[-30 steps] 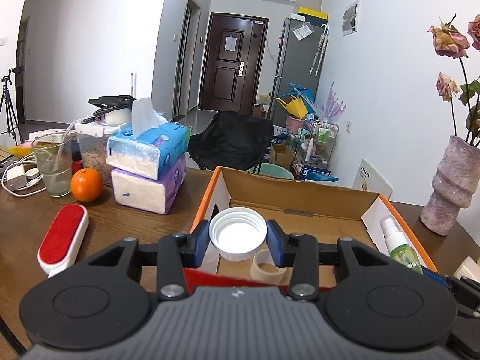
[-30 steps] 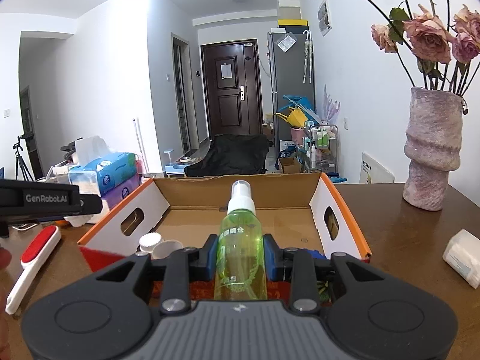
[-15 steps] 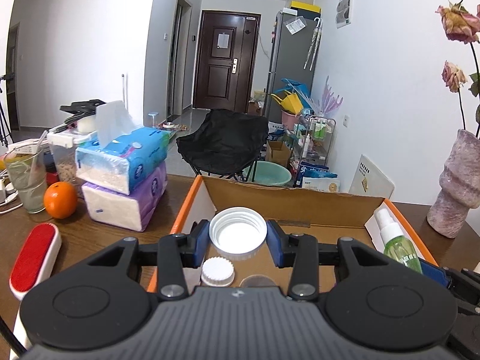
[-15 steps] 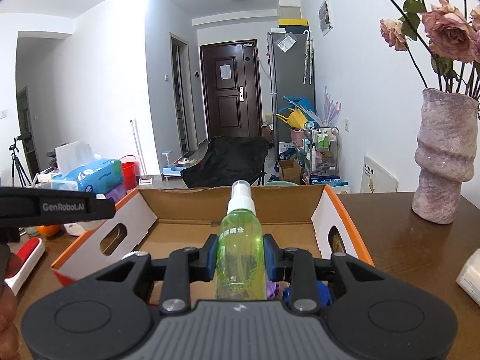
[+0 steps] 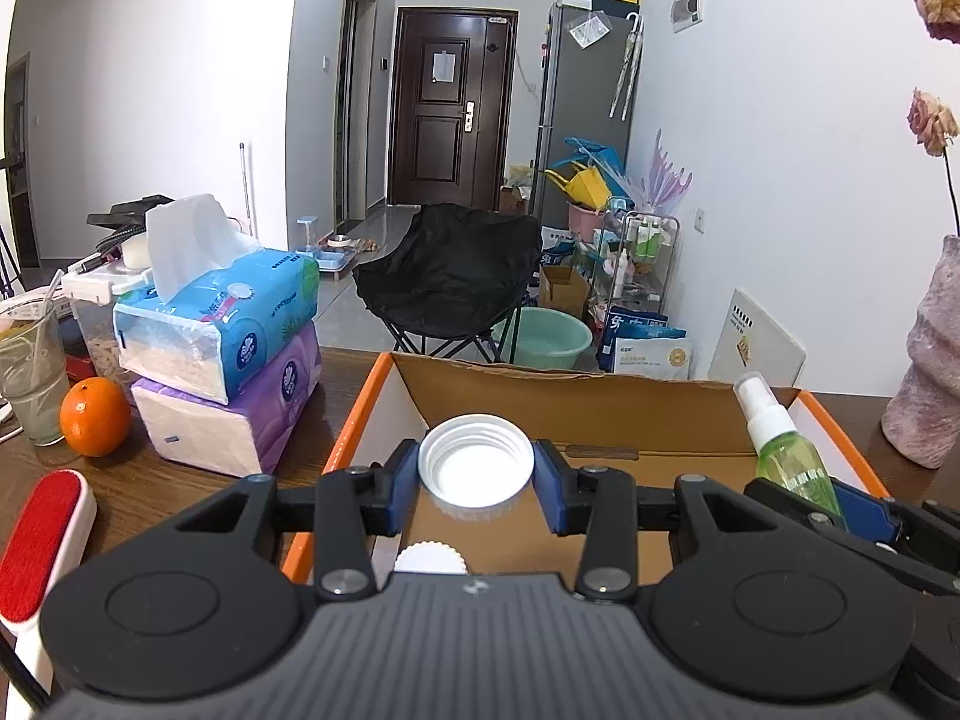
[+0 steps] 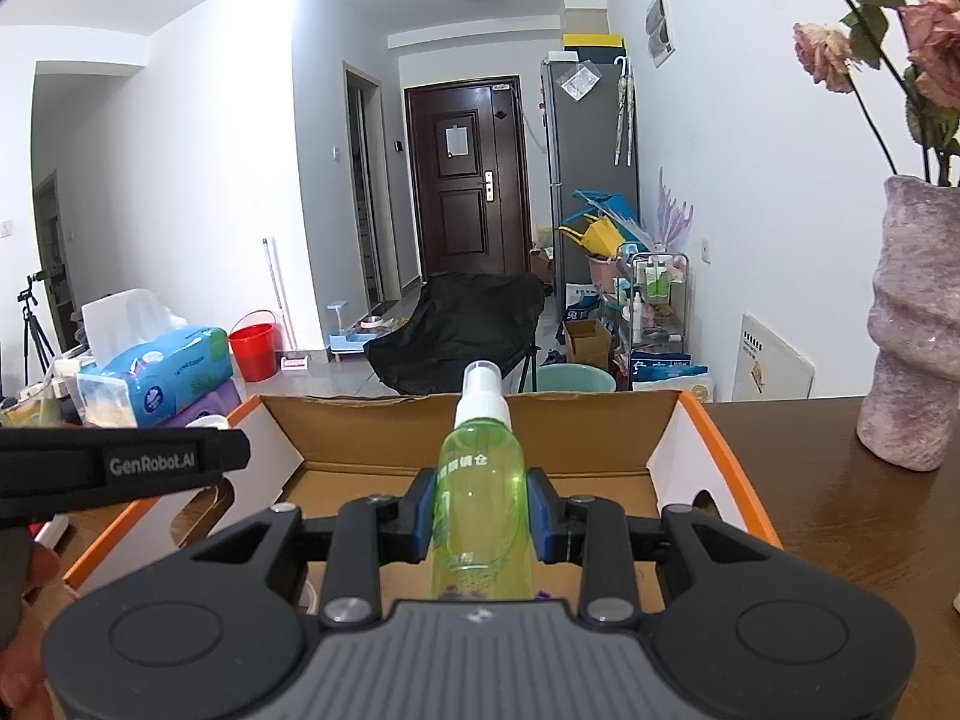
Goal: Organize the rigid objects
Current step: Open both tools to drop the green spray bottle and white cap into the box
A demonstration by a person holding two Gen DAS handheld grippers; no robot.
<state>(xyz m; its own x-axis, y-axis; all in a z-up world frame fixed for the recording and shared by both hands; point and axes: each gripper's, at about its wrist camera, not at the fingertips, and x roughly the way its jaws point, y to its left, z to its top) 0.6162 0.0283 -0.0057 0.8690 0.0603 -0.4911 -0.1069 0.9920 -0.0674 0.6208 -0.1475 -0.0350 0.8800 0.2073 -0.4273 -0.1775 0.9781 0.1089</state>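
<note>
the left gripper (image 5: 476, 483) has its jaws closed narrow on a white jar lid (image 5: 476, 467), held at the centre of the left wrist frame with its open side toward the camera, above the cardboard box (image 5: 576, 387). the right gripper (image 6: 483, 513) is clamped on a green spray bottle (image 6: 483, 492), upright at the centre of the right wrist frame, also over the box.

the likely trouble is the two tools meeting: both reach into the same box side by side, and in the left wrist frame the bottle (image 5: 791, 456) and the right tool's body sit at lower right, near the left tool's edge. a sideways nudge could knock the lid loose, since the blue pads pinch only its rim. if let go from this height, the lid may roll or bounce, and the tall bottle may tip over. a small white cap (image 5: 430, 557) lies in the box just under the held lid, so a drop there would land on it.

around the box: stacked tissue packs (image 5: 225, 342) at middle left, an orange (image 5: 95, 416) and a drinking glass (image 5: 33, 384) at far left, a red lint brush (image 5: 45, 519) at lower left, and a pink vase (image 6: 915, 324) at the right edge. none blocks the box opening; its raised walls are the only barrier.
</note>
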